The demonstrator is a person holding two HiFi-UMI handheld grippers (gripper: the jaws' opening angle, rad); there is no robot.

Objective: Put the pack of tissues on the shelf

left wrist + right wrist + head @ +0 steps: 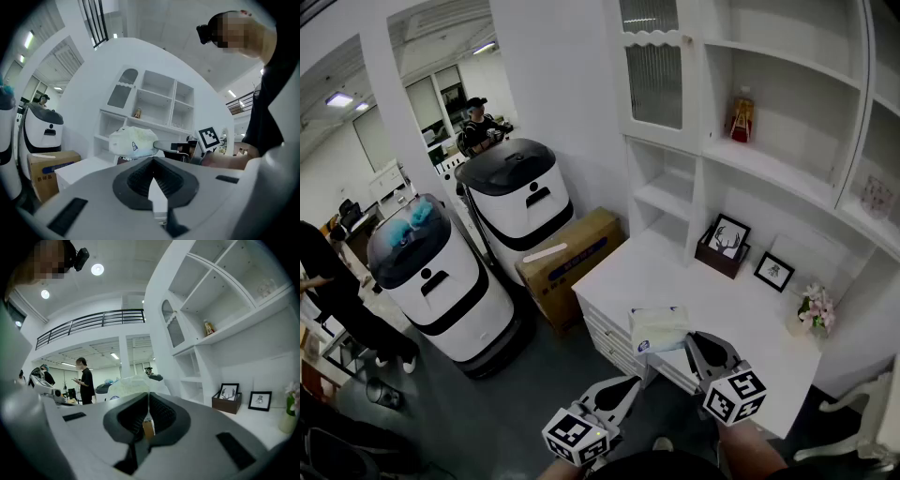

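Clamping a soft, crinkled, pillow-shaped pack of tissues [659, 328], long axis left-to-right, is the right gripper [694, 342]; left gripper [628, 386] closed, empty.

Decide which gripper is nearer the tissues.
Right. The right gripper is shut on the edge of the tissues, touching them. The left gripper hangs lower and to the left, jaws shut and empty, apart from them.
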